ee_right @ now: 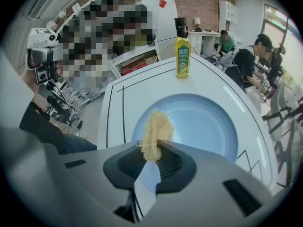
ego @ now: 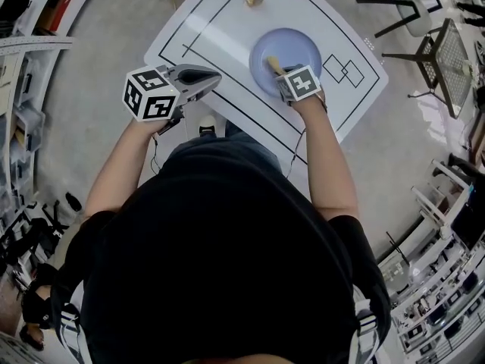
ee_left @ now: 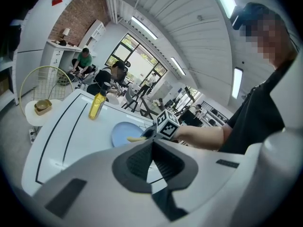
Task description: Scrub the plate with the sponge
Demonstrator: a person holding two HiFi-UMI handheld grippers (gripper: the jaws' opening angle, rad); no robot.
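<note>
Over the plate [ee_right: 203,122], right tongs [ee_right: 154,146] pinch the sponge [ee_right: 156,126]; left tongs [ee_left: 152,142] pressed together.

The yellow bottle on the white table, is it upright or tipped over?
Upright: the yellow plastic bottle stands on its base, dark cap on top, beyond the round blue plate.
</note>
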